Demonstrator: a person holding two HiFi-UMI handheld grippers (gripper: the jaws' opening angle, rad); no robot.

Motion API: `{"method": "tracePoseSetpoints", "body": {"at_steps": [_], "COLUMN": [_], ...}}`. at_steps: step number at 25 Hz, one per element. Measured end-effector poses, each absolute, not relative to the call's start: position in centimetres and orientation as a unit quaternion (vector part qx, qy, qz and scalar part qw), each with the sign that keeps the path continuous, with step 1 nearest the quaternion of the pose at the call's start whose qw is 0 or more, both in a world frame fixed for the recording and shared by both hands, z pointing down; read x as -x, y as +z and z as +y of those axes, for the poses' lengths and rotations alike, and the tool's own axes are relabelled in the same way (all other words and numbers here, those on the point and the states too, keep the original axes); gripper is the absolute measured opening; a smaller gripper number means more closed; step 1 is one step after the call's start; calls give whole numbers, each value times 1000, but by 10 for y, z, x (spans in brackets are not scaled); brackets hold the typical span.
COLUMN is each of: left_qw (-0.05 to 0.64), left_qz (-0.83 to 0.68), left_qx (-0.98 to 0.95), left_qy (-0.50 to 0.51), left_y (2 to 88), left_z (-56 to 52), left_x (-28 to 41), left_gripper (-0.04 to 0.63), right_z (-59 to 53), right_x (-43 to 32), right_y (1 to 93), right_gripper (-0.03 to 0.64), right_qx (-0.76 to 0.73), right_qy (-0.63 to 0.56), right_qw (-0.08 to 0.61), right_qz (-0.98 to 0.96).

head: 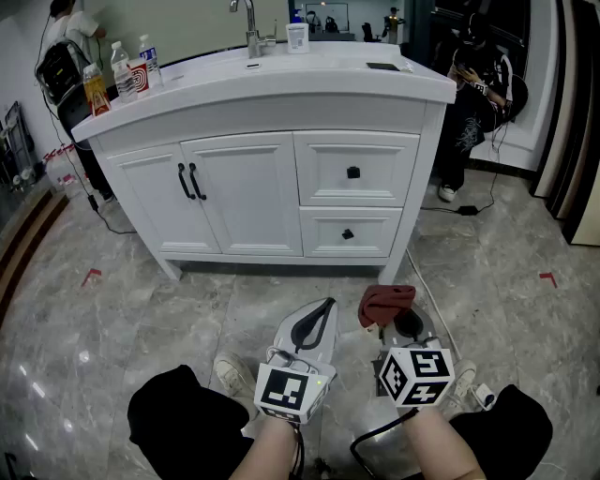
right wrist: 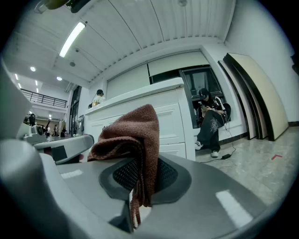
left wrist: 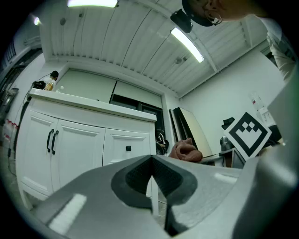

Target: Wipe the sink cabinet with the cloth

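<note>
The white sink cabinet stands ahead in the head view, with two doors on the left and two drawers on the right. It also fills the left of the left gripper view, cabinet. A reddish-brown cloth hangs from my right gripper, which is shut on it; the cloth drapes over the jaws in the right gripper view. My left gripper is shut with nothing in it, held low beside the right one, well short of the cabinet. The cloth shows to its right.
On the countertop stand bottles at the left, a faucet and a soap bottle. A person in black stands at the right of the cabinet. A cable runs over the marble floor.
</note>
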State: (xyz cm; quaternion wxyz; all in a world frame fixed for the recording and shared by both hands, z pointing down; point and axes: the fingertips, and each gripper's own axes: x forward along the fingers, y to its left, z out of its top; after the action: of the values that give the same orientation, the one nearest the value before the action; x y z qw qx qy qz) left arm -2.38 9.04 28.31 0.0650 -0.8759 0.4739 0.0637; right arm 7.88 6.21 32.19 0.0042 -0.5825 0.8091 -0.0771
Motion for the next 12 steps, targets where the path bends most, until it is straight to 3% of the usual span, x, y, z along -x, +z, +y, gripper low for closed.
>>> {"method": "tracePoseSetpoints", "body": {"at_steps": [12], "left_qw": [65], "left_qz": [476], "left_qx": [875], "left_qy": [65], "left_y": [281], "left_z": [91], "left_x": [25], "left_gripper": [0], "right_z": [62], "right_x": [-81], "right_y": [326], "right_gripper": [78], "right_qx": [588], "right_qy": [-81], "right_qw": [3], "right_qz": [805]}}
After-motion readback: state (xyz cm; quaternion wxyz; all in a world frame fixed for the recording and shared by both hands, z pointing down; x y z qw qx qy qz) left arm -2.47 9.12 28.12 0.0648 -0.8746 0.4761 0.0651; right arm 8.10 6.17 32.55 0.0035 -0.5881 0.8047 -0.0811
